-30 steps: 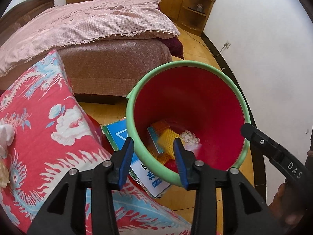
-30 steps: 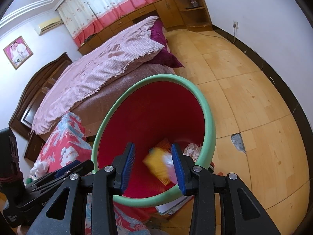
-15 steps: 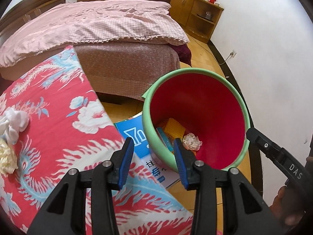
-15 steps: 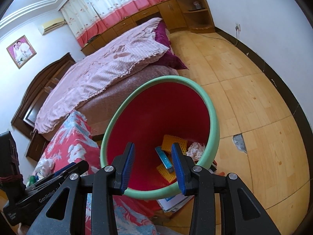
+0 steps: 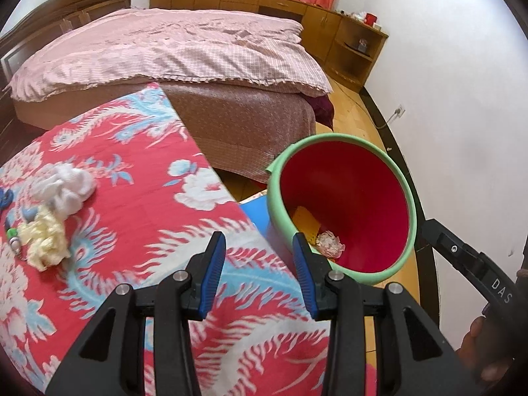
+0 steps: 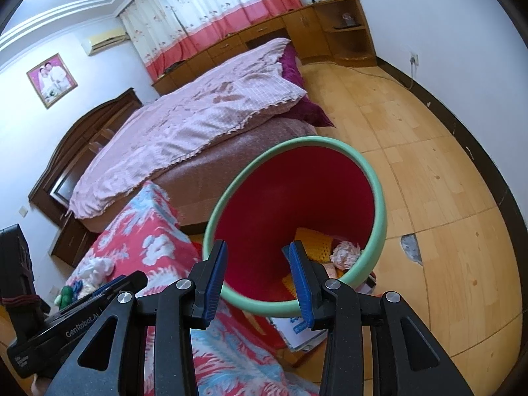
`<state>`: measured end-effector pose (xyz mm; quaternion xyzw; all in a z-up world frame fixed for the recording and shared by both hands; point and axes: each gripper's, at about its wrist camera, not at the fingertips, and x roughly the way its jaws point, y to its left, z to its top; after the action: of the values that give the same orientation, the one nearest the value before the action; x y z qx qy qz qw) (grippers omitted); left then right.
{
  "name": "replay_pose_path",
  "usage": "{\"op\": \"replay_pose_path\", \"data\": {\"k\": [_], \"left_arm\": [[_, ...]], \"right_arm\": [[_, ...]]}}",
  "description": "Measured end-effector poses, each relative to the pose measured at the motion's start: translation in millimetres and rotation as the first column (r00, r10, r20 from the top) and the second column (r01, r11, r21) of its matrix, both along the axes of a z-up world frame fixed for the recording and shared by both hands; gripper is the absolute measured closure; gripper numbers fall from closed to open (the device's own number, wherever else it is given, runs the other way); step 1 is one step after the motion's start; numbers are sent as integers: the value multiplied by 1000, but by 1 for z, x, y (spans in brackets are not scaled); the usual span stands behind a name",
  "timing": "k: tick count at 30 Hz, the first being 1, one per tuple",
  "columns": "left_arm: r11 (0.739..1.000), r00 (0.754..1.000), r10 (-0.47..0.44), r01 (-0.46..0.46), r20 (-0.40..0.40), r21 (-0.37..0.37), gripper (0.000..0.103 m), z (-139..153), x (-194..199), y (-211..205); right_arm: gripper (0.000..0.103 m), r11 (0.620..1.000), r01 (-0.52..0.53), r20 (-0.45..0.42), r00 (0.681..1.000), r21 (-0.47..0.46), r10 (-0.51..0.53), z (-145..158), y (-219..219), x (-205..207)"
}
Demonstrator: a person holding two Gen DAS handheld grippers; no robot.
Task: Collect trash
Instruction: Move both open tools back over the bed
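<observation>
A red bin with a green rim (image 5: pixel 404 181) (image 6: pixel 379 204) stands on the floor beside a table with a red floral cloth (image 5: pixel 132 224) (image 6: pixel 145 241). Inside it lie a crumpled paper ball (image 5: pixel 328 242) (image 6: pixel 345 252) and yellow packaging (image 6: pixel 313 244). On the cloth at the left lie a white crumpled tissue (image 5: pixel 67 186), a yellowish crumpled wad (image 5: pixel 46 239) and small bits at the edge. My left gripper (image 5: pixel 259 275) is open and empty above the cloth's edge. My right gripper (image 6: pixel 259 283) is open and empty over the bin's near rim.
A bed with a pink cover (image 5: pixel 171 52) stands behind the table. A blue-and-white booklet (image 6: pixel 298 328) lies on the wooden floor (image 6: pixel 445 181) under the bin. Wooden cabinets (image 5: pixel 349 43) line the far wall. A white wall (image 5: pixel 462 99) is close on the right.
Both grippers have drawn back and up from the bin. The left view has swung left, bringing the table's tissue and wad into sight. The yellow item settled in the bin.
</observation>
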<state>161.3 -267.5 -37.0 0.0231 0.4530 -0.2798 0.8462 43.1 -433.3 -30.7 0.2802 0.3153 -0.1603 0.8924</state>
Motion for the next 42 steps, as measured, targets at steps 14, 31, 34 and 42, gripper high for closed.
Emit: {"op": "replay_pose_path", "data": {"k": [14, 31, 34, 42], "left_arm": [[992, 992, 127, -126, 27, -31, 61, 16, -11, 69], [943, 942, 333, -332, 52, -18, 61, 19, 12, 169], [931, 929, 365, -365, 60, -1, 61, 18, 22, 187], [897, 897, 439, -441, 59, 36, 61, 6, 48, 228]], "right_arm": [[63, 997, -77, 35, 996, -13, 77, 19, 42, -3], [62, 977, -209, 22, 977, -40, 210, 26, 95, 30], [62, 971, -237, 11, 971, -37, 238, 25, 104, 38], [62, 961, -274, -12, 962, -33, 273, 17, 123, 57]]}}
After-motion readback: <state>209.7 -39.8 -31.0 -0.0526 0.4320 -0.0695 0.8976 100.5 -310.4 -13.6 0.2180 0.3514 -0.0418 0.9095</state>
